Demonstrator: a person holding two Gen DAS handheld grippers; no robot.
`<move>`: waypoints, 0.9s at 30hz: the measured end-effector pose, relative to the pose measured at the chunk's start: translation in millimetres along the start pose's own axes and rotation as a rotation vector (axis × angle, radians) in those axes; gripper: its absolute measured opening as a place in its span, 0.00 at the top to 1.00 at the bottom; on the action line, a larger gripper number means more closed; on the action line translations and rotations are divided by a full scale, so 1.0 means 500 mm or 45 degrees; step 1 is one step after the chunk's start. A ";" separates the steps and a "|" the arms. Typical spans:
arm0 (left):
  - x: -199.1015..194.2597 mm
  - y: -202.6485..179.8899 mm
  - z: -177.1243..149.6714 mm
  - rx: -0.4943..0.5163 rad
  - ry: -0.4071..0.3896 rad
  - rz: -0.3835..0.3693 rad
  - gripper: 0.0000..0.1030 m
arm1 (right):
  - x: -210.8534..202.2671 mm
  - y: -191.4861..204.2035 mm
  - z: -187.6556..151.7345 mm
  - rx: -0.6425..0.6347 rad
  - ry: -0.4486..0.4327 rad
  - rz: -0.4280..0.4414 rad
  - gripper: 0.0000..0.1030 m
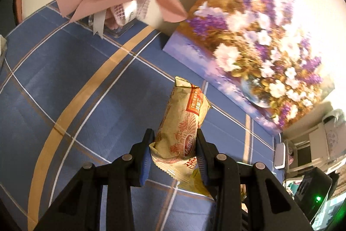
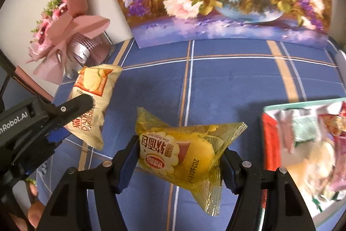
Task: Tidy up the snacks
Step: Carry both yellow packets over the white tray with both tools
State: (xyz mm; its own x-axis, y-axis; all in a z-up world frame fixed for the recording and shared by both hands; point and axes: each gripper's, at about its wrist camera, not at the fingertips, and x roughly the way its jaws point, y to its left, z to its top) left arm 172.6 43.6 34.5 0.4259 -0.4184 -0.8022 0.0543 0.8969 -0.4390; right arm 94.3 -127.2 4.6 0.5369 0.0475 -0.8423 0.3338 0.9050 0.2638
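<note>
The left gripper point(image 1: 174, 144), angled steeply down at lower centre, pinches a beige snack packet point(image 1: 181, 122) above the blue checked tablecloth point(image 1: 64, 79). The right gripper point(image 2: 179, 157), likewise tilted, clamps a yellow bread packet point(image 2: 183, 153) beside the snack tray point(image 2: 270, 109) at right.

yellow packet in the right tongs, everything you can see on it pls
The yellow packet is a clear yellow plastic pillow wrapper with crimped, fanned ends, holding a round yellow bun. A white scalloped label carries red characters, and a printed date code runs beside it. It is clamped across its middle in the right tongs, one blue-padded finger on each side, and held tilted, clear of the blue plaid tablecloth. Nothing else touches it.
</note>
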 end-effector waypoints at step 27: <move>-0.056 -0.231 -0.218 0.374 0.067 -0.080 0.63 | -0.209 -0.279 -0.147 0.369 -0.098 -0.178 0.32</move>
State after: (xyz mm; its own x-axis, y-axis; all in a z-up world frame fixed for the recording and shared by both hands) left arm 56.1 -63.7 63.7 0.3666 -0.4742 -0.8005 0.3409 0.8690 -0.3586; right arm -65.3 -227.2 21.3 0.5234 -0.1105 -0.8449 0.6090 0.7421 0.2802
